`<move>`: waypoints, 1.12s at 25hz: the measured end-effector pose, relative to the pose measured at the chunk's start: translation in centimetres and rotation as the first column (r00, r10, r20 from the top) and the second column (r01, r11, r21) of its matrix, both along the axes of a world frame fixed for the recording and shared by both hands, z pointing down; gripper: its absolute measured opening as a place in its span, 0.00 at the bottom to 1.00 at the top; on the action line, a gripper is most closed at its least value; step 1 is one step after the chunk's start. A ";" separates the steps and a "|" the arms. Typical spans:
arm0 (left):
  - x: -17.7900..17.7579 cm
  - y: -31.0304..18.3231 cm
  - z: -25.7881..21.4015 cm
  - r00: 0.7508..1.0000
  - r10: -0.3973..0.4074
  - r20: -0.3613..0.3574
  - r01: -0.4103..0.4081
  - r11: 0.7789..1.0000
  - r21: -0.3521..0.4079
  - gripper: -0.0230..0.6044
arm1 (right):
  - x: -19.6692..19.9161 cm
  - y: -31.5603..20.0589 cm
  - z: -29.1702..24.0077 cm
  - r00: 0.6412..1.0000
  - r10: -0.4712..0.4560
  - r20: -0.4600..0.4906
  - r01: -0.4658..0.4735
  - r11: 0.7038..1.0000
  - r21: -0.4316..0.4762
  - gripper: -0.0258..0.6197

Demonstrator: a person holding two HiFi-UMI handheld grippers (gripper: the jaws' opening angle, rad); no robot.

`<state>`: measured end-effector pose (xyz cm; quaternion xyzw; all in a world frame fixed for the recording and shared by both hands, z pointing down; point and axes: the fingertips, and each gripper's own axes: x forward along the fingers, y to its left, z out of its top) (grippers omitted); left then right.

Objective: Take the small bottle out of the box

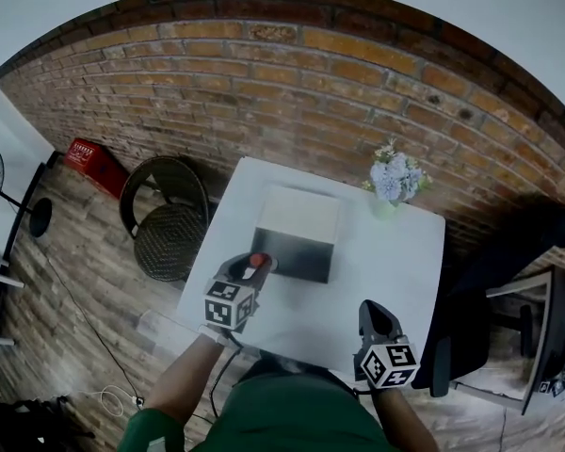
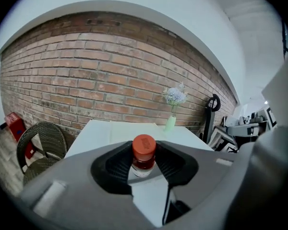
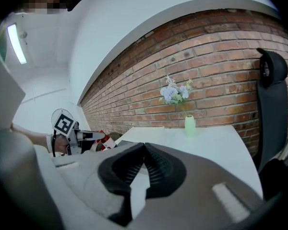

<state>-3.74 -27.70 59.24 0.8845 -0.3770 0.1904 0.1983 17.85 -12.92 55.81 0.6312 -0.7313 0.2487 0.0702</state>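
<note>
A small clear bottle (image 2: 144, 161) with an orange-red cap stands upright between the jaws of my left gripper (image 2: 145, 166), which is shut on it. In the head view the left gripper (image 1: 254, 267) holds the small bottle (image 1: 257, 261) above the near left corner of the open box (image 1: 298, 234), a white box with a dark inside, on the white table (image 1: 386, 271). My right gripper (image 1: 375, 320) hovers over the table's near right edge. In its own view the right gripper (image 3: 143, 158) has its pads touching with nothing between them.
A small green vase of pale flowers (image 1: 392, 183) stands at the table's far right. A dark wicker chair (image 1: 169, 217) sits left of the table, a black office chair (image 1: 508, 281) to the right. A brick wall (image 1: 292, 92) runs behind.
</note>
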 end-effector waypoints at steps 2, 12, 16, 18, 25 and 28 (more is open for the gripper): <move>-0.9 0.9 -0.7 1.000 -0.029 -0.003 0.029 1.000 0.013 0.28 | 0.2 0.0 0.2 1.000 -0.019 0.005 0.019 1.000 -0.004 0.04; -7.4 4.4 -1.5 0.982 -0.186 0.042 0.184 0.982 0.047 0.28 | -1.3 -1.1 0.9 0.992 -0.127 0.026 0.128 0.992 -0.018 0.04; -9.5 4.8 -0.3 0.972 -0.226 0.070 0.223 0.973 0.052 0.28 | -2.7 -1.5 1.6 0.985 -0.170 0.024 0.171 0.985 -0.031 0.04; -10.4 4.8 0.9 0.967 -0.230 0.111 0.225 0.973 0.059 0.28 | -3.3 -1.6 1.8 0.982 -0.189 0.022 0.190 0.981 -0.037 0.04; -13.6 3.7 4.5 0.943 -0.236 0.235 0.225 0.972 0.073 0.28 | -4.3 -1.6 1.5 0.980 -0.201 0.005 0.201 0.979 -0.046 0.04; -14.4 3.2 5.9 0.934 -0.247 0.259 0.239 0.969 0.062 0.28 | -3.6 -1.6 1.5 0.983 -0.182 -0.006 0.181 0.982 -0.054 0.04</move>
